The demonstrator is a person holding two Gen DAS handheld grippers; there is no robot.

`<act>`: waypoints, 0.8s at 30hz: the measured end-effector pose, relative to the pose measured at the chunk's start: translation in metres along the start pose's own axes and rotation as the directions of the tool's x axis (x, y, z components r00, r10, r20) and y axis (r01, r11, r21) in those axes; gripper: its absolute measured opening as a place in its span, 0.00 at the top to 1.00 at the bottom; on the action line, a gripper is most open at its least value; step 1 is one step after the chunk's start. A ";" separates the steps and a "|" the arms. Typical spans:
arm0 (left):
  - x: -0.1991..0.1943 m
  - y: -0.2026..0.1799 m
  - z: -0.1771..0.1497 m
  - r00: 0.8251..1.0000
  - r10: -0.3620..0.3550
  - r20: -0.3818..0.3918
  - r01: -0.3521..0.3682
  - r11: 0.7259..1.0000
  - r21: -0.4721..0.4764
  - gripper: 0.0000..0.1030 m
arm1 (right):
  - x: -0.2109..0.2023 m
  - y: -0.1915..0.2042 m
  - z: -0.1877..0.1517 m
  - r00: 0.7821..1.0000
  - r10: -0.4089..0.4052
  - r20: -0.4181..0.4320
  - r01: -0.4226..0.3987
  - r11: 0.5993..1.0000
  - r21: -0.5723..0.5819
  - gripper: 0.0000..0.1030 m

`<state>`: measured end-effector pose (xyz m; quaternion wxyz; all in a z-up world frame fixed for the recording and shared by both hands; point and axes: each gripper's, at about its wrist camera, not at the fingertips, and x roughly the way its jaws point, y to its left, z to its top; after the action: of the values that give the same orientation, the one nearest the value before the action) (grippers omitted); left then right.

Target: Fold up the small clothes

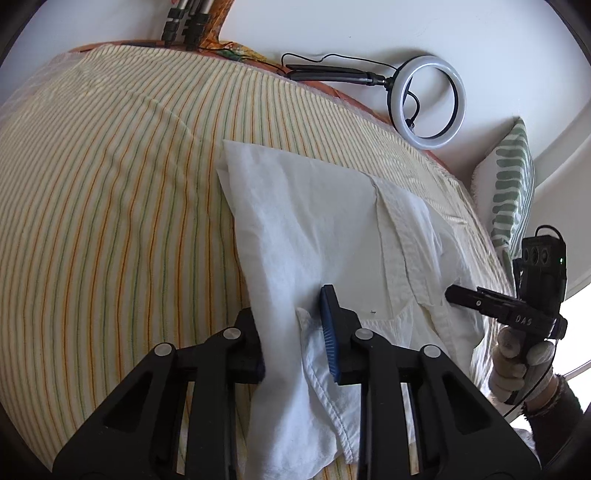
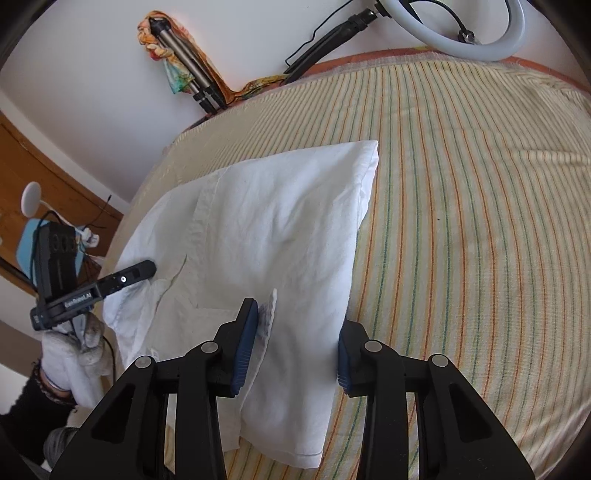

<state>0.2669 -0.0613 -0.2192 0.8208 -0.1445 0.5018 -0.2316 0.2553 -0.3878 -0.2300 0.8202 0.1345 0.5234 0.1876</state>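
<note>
Spread left tongs (image 1: 295, 332) astride folded white shirt (image 1: 314, 229) on striped bedspread (image 1: 110, 184)

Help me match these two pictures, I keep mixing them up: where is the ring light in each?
Left wrist view: the ring light lies upper right, against the white wall beyond the striped bed cover.
Right wrist view: the ring light sits at the top right edge, partly cut off.
Shared landmark: the white garment.

Opposed close wrist views, shared shirt (image 1: 314, 229)
</note>
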 end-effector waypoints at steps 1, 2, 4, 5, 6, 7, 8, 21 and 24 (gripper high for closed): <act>-0.001 -0.002 0.000 1.000 0.003 0.001 -0.003 1.000 0.005 0.81 | 0.000 0.001 0.000 1.000 0.006 0.009 -0.005 1.000 -0.010 0.70; -0.001 -0.004 0.000 1.000 0.007 0.003 -0.008 1.000 0.015 0.82 | 0.000 0.003 0.000 1.000 -0.005 0.011 0.005 1.000 -0.020 0.73; -0.004 -0.009 -0.001 1.000 0.017 0.010 -0.018 0.999 0.036 0.87 | 0.000 0.008 0.000 1.000 -0.023 0.017 0.024 0.999 -0.039 0.76; -0.005 -0.012 -0.001 1.000 0.018 0.015 -0.019 0.999 0.041 0.88 | 0.000 0.011 0.000 0.999 -0.037 0.022 0.038 0.998 -0.052 0.79; -0.006 -0.014 -0.001 1.000 0.019 0.018 -0.020 0.999 0.045 0.89 | -0.001 0.015 0.000 0.998 -0.054 0.027 0.056 0.996 -0.068 0.81; -0.007 -0.016 -0.001 1.000 0.022 0.021 -0.023 0.999 0.049 0.89 | -0.001 0.018 0.000 0.997 -0.067 0.033 0.069 0.994 -0.082 0.82; -0.007 -0.017 -0.001 0.999 0.024 0.023 -0.026 0.998 0.052 0.89 | -0.002 0.022 -0.001 0.996 -0.081 0.042 0.085 0.991 -0.102 0.84; -0.026 -0.039 0.001 0.998 0.023 0.065 -0.030 0.993 0.116 0.91 | -0.027 0.058 -0.009 0.980 -0.133 0.150 0.167 0.955 -0.246 0.89; -0.029 -0.050 0.004 0.998 0.009 0.064 -0.018 0.991 0.136 0.91 | -0.035 0.064 -0.009 0.977 -0.132 0.166 0.173 0.949 -0.265 0.89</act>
<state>0.2473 -0.0883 -0.1722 0.8457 -0.0919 0.4597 -0.2550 0.2232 -0.3465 -0.1790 0.8791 -0.0094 0.4393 0.1848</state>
